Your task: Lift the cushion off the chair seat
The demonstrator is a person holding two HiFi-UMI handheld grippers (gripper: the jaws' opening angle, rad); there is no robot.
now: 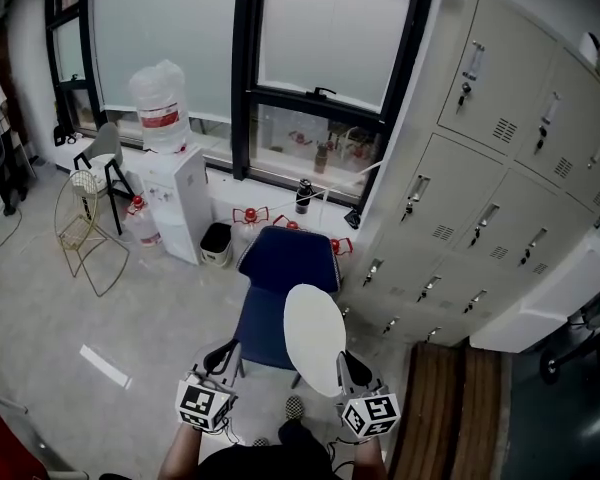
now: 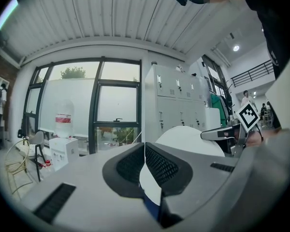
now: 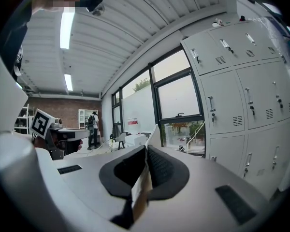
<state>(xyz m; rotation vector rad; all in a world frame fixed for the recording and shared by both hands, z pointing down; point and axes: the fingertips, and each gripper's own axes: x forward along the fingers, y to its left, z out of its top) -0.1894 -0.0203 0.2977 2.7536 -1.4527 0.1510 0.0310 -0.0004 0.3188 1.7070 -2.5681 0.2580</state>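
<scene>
A white oval cushion [image 1: 313, 333] stands tilted on edge over the right side of the blue chair's seat [image 1: 262, 330], in front of its backrest [image 1: 288, 258]. My right gripper [image 1: 346, 361] is shut on the cushion's right rim. In the right gripper view the cushion edge [image 3: 152, 134] runs thin between the closed jaws of the right gripper [image 3: 146, 152]. My left gripper [image 1: 226, 352] hovers by the chair's left front corner, apart from the cushion. In its own view the left gripper [image 2: 145, 147] has its tips together, and the cushion [image 2: 188, 138] shows beyond to the right.
Grey lockers [image 1: 480, 168] line the right wall. A water dispenser [image 1: 175, 203] with a bottle, a black bin [image 1: 216, 243] and a wire chair [image 1: 85, 230] stand left of the blue chair under the window. A dark wooden strip [image 1: 450, 408] runs along the lockers.
</scene>
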